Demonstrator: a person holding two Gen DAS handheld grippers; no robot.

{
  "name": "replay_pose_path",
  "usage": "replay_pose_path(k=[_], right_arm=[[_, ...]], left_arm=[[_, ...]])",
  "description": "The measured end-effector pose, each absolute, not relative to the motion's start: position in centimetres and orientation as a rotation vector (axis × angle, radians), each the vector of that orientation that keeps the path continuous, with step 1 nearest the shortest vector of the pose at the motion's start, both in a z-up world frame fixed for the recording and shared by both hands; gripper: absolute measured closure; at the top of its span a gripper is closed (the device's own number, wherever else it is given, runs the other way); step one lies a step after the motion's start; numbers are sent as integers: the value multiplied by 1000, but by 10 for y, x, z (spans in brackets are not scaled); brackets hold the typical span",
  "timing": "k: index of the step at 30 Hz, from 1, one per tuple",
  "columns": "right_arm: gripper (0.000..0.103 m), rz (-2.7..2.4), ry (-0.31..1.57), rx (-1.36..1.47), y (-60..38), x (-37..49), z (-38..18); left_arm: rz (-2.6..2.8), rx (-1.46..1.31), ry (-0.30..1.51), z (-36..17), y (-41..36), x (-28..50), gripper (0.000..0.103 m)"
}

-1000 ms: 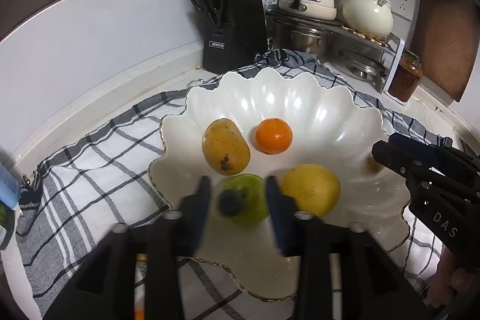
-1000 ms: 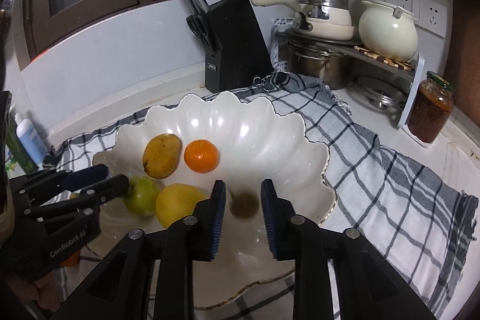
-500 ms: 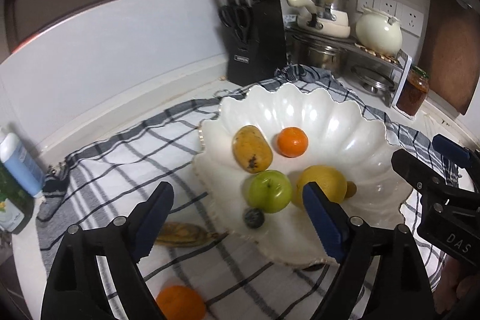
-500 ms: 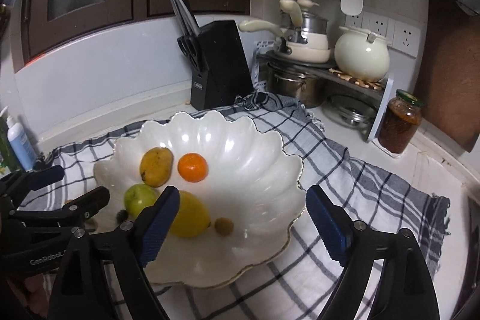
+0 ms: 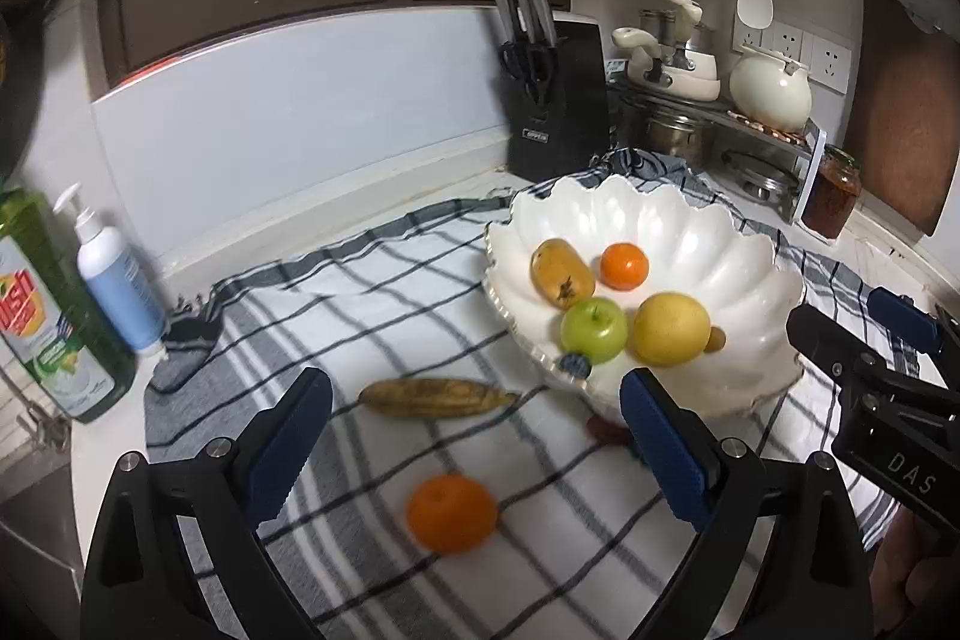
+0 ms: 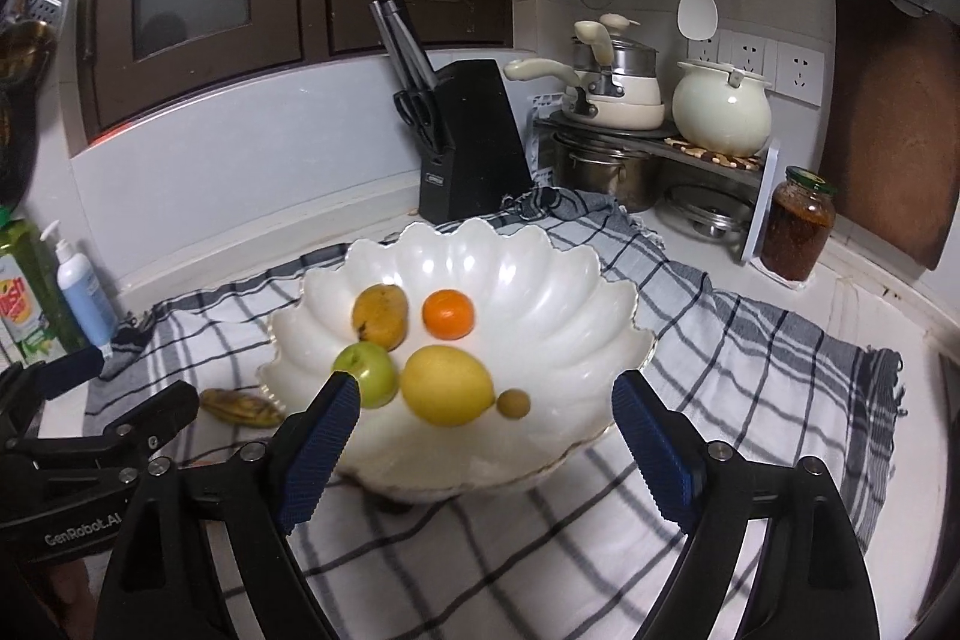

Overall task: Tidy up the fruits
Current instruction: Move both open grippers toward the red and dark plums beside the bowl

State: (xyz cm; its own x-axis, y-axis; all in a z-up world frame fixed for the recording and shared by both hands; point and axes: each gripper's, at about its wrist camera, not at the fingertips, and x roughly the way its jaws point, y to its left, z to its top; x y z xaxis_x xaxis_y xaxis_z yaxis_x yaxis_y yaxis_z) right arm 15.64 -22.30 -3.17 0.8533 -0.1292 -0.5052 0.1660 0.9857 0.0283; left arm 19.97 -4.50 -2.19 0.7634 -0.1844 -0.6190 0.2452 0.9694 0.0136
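Observation:
A white scalloped bowl [image 5: 750, 292] [image 6: 558, 292] on a checked cloth holds a mango [image 5: 561, 273], an orange [image 5: 624, 266], a green apple [image 5: 594, 329], a yellow lemon [image 5: 671, 328], a small brown fruit [image 6: 513, 403] and a dark blueberry [image 5: 576, 365] at its near rim. An orange [image 5: 453, 513] and a browned banana [image 5: 438, 398] lie on the cloth outside the bowl. My left gripper [image 5: 477, 451] is open and empty above the loose orange. My right gripper [image 6: 486, 448] is open and empty, in front of the bowl.
A black knife block [image 5: 555, 100] stands behind the bowl. A rack with pots and a white kettle [image 6: 720, 112] and a jar [image 6: 798, 232] are at the back right. Soap bottles [image 5: 114, 274] stand at the left. A small red thing [image 5: 603, 427] lies under the bowl's near rim.
Both grippers opened, let go of the blueberry and the small brown fruit in the bowl, and drew back. The banana and loose orange came into the left view.

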Motion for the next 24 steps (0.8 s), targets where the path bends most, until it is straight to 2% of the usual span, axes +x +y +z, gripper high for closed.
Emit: replay_pose_path(k=[17, 20, 24], right_arm=[[17, -178, 547, 96, -180, 136, -69], [22, -176, 577, 87, -172, 143, -80], [35, -165, 628, 95, -169, 153, -93]], left_arm=[[-125, 96, 662, -55, 8, 166, 2], [-107, 87, 679, -63, 15, 169, 2], [-97, 64, 701, -71, 20, 174, 2]])
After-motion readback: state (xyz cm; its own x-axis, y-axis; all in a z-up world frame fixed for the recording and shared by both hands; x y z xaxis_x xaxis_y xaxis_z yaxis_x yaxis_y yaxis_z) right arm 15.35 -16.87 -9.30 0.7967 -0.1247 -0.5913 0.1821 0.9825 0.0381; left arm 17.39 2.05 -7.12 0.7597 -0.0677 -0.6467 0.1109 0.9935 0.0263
